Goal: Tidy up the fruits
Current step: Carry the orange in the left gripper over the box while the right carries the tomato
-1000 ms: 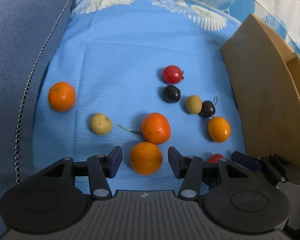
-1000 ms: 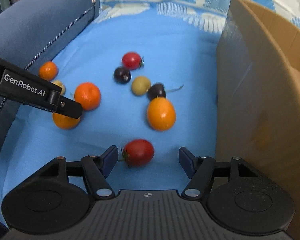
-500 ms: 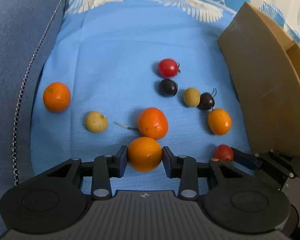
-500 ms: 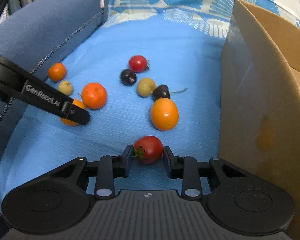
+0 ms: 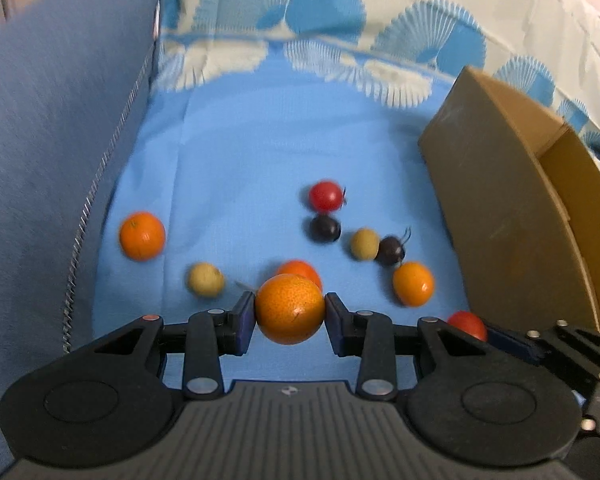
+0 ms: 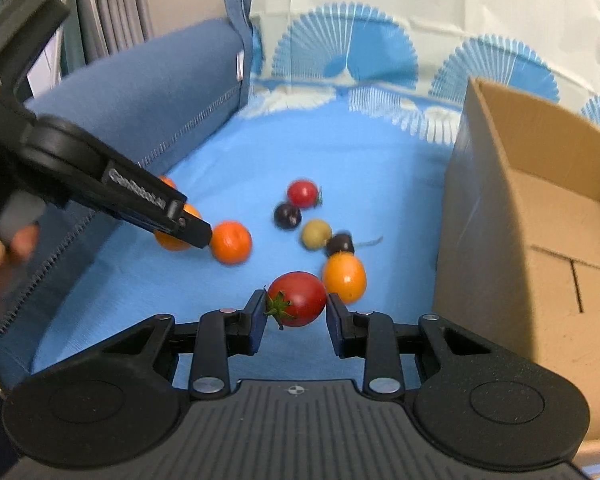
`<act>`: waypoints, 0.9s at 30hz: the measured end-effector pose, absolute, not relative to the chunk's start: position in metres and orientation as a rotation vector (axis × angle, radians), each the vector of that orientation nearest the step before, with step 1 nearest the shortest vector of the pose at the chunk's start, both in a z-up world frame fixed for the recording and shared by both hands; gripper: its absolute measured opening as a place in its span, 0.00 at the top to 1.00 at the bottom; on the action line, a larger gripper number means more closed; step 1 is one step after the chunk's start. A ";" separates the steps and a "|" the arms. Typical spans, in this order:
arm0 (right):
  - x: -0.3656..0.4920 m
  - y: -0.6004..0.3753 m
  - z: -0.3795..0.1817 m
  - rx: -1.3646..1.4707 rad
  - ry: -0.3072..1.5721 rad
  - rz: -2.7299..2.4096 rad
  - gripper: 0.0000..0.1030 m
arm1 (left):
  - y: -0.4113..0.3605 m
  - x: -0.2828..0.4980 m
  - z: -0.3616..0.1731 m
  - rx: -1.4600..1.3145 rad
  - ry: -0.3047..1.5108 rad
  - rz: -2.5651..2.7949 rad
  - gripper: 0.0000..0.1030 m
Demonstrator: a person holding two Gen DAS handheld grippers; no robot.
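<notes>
My left gripper (image 5: pixel 290 314) is shut on an orange mandarin (image 5: pixel 290 308) and holds it above the blue cloth (image 5: pixel 240 152). In the right wrist view my right gripper (image 6: pixel 296 312) is shut on a red tomato (image 6: pixel 298 298) with a green stem, also lifted off the cloth. The left gripper (image 6: pixel 180 220) shows there from the side, with its mandarin (image 6: pixel 172 240) partly hidden behind a finger. On the cloth lie another mandarin (image 5: pixel 142 235), a third one (image 5: pixel 300 272) half hidden behind the held fruit, a small orange fruit (image 5: pixel 413 283), a red tomato (image 5: pixel 325 195), two dark fruits (image 5: pixel 325 229) and two yellowish ones (image 5: pixel 205 279).
An open cardboard box (image 6: pixel 540 232) stands at the right edge of the cloth, its brown wall (image 5: pixel 500 216) close to the fruit. A blue sofa cushion (image 5: pixel 52 160) rises on the left. A person's hand (image 6: pixel 0 256) holds the left gripper's handle.
Both grippers closed on their fruit, the left on the mandarin and the right on the tomato, then lifted them off the cloth. Both views tilted up, showing more of the backrest and box.
</notes>
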State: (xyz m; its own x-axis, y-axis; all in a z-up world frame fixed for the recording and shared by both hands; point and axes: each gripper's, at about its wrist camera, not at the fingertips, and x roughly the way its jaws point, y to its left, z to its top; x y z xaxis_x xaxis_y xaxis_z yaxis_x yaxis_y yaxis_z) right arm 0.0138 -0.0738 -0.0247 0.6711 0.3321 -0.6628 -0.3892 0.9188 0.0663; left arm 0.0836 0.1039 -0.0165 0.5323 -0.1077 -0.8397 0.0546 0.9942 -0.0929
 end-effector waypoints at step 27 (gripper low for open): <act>-0.008 -0.291 0.048 0.030 0.497 0.068 0.68 | -0.054 0.008 0.045 0.033 0.491 -0.336 0.60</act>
State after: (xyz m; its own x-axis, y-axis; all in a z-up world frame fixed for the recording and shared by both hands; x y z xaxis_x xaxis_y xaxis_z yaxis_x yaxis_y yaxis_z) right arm -0.0084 -0.2907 0.0480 0.8768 0.0727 -0.4753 -0.0580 0.9973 0.0455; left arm 0.0081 -0.0540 0.0450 0.8285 -0.3083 -0.4675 0.3239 0.9448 -0.0491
